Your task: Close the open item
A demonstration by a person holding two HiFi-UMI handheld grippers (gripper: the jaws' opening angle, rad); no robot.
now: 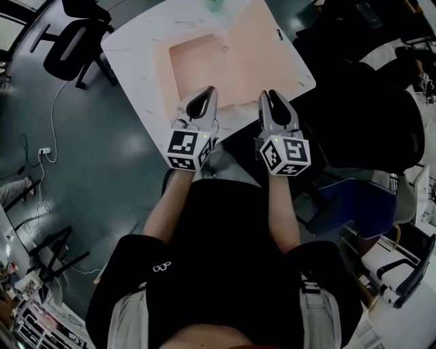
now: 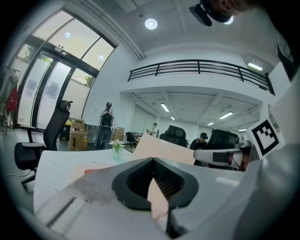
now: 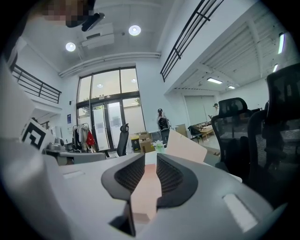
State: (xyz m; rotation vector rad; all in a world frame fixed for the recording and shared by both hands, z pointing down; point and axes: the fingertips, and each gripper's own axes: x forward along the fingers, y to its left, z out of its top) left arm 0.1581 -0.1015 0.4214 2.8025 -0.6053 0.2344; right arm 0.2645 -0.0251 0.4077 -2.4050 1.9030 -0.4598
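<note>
Closest below: black shirt (image 1: 225, 238) and two forearms (image 1: 174, 204), stretched toward the pink folder (image 1: 204, 68). Lies spread on the white table (image 1: 136, 48), not yet shut: darker square half flat, paler cover (image 1: 255, 54) on the folder's right side, tilted up off the table as seen from both gripper views.

Holds the left gripper (image 1: 210, 92) over the folder's near edge, tips pressed together. Shows pink in the slot behind the tips, but cannot tell whether any of the sheet is nipped there.

Holds the right gripper (image 1: 268, 95) just beside it, also at the folder's near edge, on the cover's side. Jaws spread a little, pink between the pads, neither pad pressing on it.

Beyond the folder's far edge, a small green plant (image 1: 214, 4). Left of the folder, off the table, an office chair (image 1: 75, 41).

Judged so far: approach made, nothing closed. Left to do: take or push the raised cover, swing it over the flat half, press it down flush. Probably calls for the right gripper to do the folding and the left to steady the folder's near edge.
</note>
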